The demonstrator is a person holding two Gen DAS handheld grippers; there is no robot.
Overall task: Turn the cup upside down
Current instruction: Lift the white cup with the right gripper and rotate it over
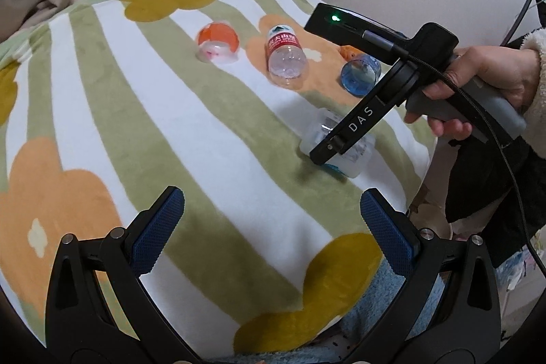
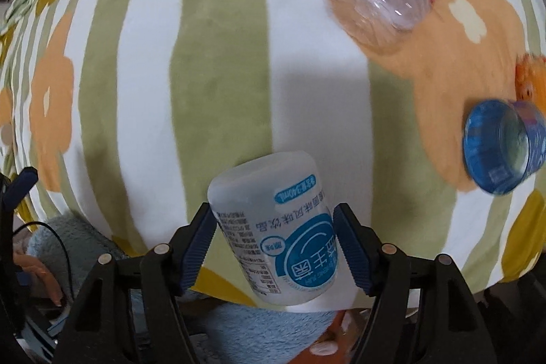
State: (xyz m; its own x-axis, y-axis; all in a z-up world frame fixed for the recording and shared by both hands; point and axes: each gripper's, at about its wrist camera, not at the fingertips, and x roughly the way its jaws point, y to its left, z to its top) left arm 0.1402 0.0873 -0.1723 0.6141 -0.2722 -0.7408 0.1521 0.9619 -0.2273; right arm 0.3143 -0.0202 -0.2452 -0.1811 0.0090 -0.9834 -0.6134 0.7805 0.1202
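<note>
Frosted cup [image 2: 273, 231] clamped in R tongs [image 2: 274, 244]

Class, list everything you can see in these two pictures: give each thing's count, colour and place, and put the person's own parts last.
White cup: one, frosted white with blue label, between the right tool's pads, over the blanket.
Clear bottle: one, red label, lying far centre.
Blue cup: one, on its side, far right.
Orange cup: one, far left of the bottle.
Blanket: one, green and white stripes, orange flowers.
Left tool: open, near edge.
Right tool: shut on the white cup.
Right hand: on the tool's handle.
</note>
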